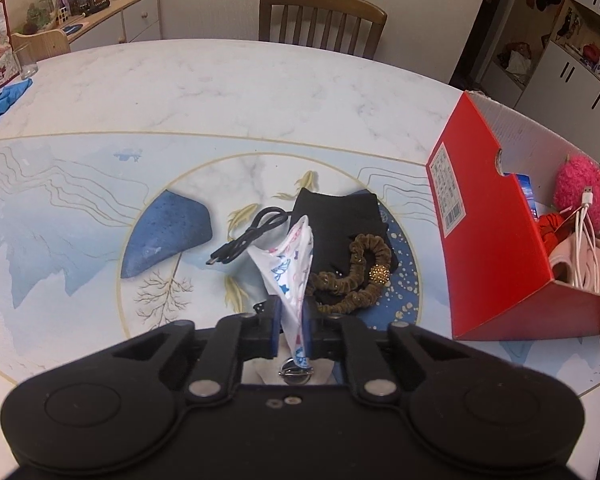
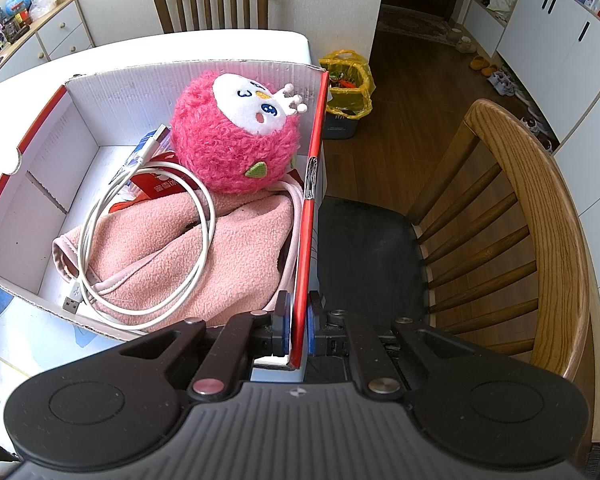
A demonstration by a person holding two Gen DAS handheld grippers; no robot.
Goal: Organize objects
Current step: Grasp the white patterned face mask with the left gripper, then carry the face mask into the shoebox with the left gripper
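Left gripper [image 1: 291,322]: closed on a white printed cloth [image 1: 290,256], which stands up from between the blue pads [image 1: 277,326] in a loose cone, lifted off the table [image 1: 228,92].
Right gripper [image 2: 299,326]: clamped on the right side wall of the red box [image 2: 314,184], one pad inside the box and one outside, close to the near corner.
Box position: at the right end of the table; its right wall lies along the table edge, with a wooden chair [image 2: 540,216] and its dark seat just beyond.
Box contents: pink plush toy [image 2: 236,136] against the far right corner, resting on a pink fleece cloth [image 2: 188,256]; a white cable [image 2: 140,216] is coiled over the fleece, one plug near the front wall; a red packet [image 2: 160,186] and a blue packet lie under the toy's left side.
Room in the box: bare white floor shows along the left wall.
Things still on the table: black cable [image 1: 246,240], black pouch [image 1: 336,220] and brown hair tie [image 1: 356,276], close together in the middle, just past the left gripper and left of the box.
Open table: wide bare surface behind these items up to the far edge, where another chair [image 1: 322,20] stands.
Far left edge: blue gloves [image 1: 2,100], a glass [image 1: 24,62] and a snack bag.
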